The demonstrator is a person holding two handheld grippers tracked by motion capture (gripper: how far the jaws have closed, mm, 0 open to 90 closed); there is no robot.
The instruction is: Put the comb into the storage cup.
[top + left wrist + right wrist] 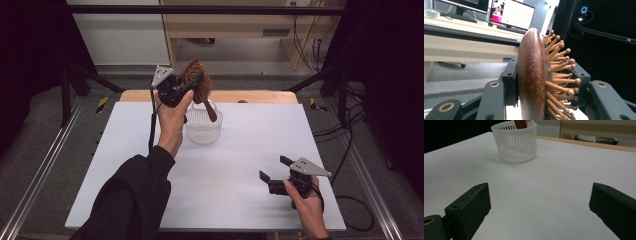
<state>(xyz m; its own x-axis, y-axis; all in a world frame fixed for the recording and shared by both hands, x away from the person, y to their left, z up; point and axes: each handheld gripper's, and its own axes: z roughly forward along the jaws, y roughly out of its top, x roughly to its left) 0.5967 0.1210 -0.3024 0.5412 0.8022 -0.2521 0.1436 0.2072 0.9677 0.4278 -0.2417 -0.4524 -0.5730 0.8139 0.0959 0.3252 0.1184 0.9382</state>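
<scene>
Gripper jaws of the left gripper (pixel 184 89) are clamped on the head of a wooden hairbrush (pixel 197 82), one jaw on the smooth back and the other among the pegs, as is seen in the left gripper view (pixel 532 82). The hairbrush is held raised above a white slotted basket (pixel 202 131) near the far edge of the table (pixel 240 195), with its handle pointed down into the basket; it is judged that the head is gripped so the handle can be lowered in first. The right gripper (pixel 274 176) is held low near the right front corner, its jaws spread wide with nothing between them, apparently kept out of the way. A white sheet is laid over the table, with a wooden strip left bare along the far edge. Monitors on a desk (pixel 469 22) are seen beyond, and dark curtains are hung at both sides.
</scene>
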